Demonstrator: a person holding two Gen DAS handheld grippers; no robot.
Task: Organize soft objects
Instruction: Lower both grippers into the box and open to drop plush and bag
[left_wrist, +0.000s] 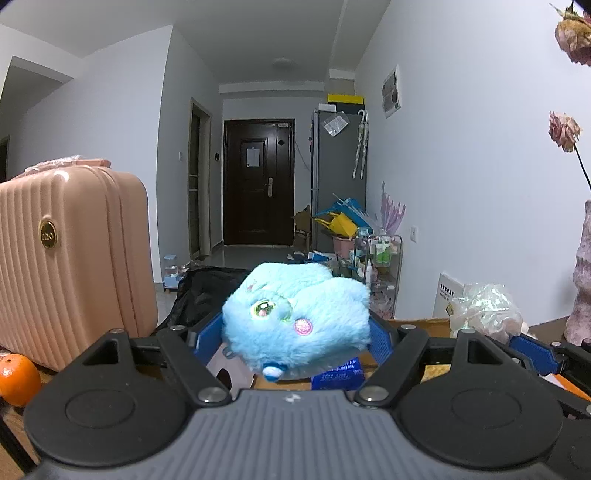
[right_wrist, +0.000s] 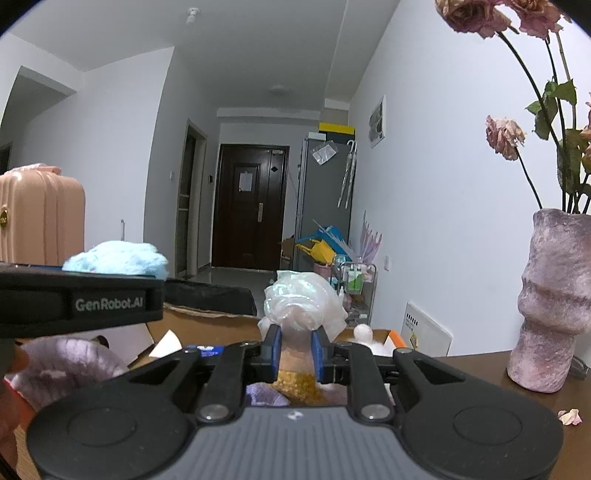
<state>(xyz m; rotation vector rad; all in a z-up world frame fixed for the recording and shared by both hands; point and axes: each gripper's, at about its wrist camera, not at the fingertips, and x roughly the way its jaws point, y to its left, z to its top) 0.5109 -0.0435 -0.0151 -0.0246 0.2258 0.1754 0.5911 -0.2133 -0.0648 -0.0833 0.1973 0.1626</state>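
1. The left gripper (left_wrist: 295, 332) has its blue fingers (left_wrist: 208, 338) pressed against both sides of a fluffy blue plush toy (left_wrist: 297, 317). The toy is held above an open cardboard box (left_wrist: 417, 325); its underside and the fingertips are buried in fur.
2. The right gripper (right_wrist: 295, 350) has its fingers (right_wrist: 275, 349) set narrow, clamped on a pale doll-like toy (right_wrist: 297, 354) whose top is wrapped in crinkled clear plastic (right_wrist: 303, 299). What the toy is cannot be made out; its lower part is hidden behind the gripper body.
3. In the right view the left gripper crosses the left edge and covers most of the blue toy. Below it lies a purple furry thing (right_wrist: 66, 360), partly hidden and cut off.
4. The box interior is mostly blocked; a blue packet (left_wrist: 338, 374) and a white pompom (right_wrist: 364, 332) show.
5. On the counter (right_wrist: 480, 369), a pink suitcase (left_wrist: 70, 262) stands left of the box with an orange (left_wrist: 18, 378) just beside it, and a purple vase (right_wrist: 550, 302) of dried roses stands right, cut off by the frame.
6. Between vase and box the counter is bare, apart from a fallen petal (right_wrist: 570, 415).
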